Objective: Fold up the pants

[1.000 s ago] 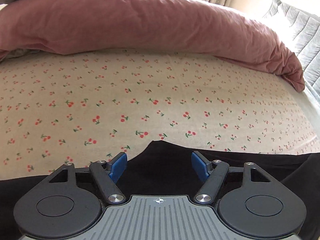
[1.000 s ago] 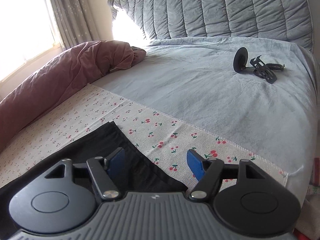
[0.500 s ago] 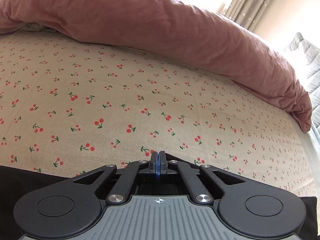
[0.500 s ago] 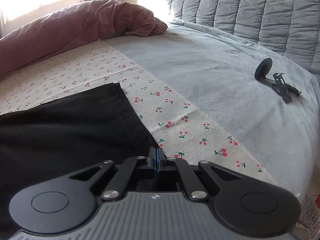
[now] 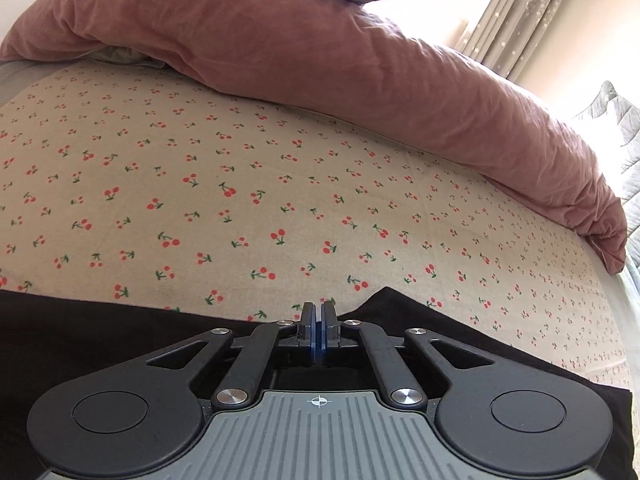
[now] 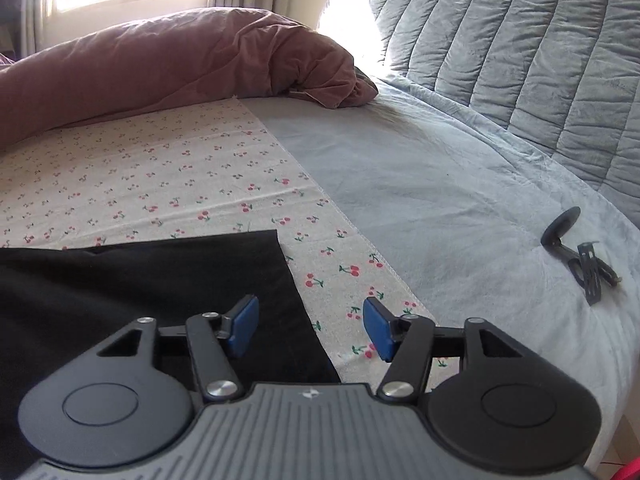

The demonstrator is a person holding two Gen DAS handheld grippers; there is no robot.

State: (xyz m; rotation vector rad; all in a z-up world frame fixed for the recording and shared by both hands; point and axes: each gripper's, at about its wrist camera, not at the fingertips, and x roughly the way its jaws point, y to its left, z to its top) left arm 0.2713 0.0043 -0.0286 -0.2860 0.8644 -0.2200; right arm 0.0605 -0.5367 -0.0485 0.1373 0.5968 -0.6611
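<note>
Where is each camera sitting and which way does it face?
Left wrist: on the left hand-held gripper, shut, facing over black pants toward a pink duvet.
Right wrist: on the right hand-held gripper, jaws just opened, facing the grey headboard.
Shared: pants, cherry-print sheet, duvet.

left tongs (image 5: 319, 330): blue pads pressed together, lower centre of frame, angled downward | right tongs (image 6: 311, 328): jaws just been opening, pads apart, nothing gripped, lower centre
</note>
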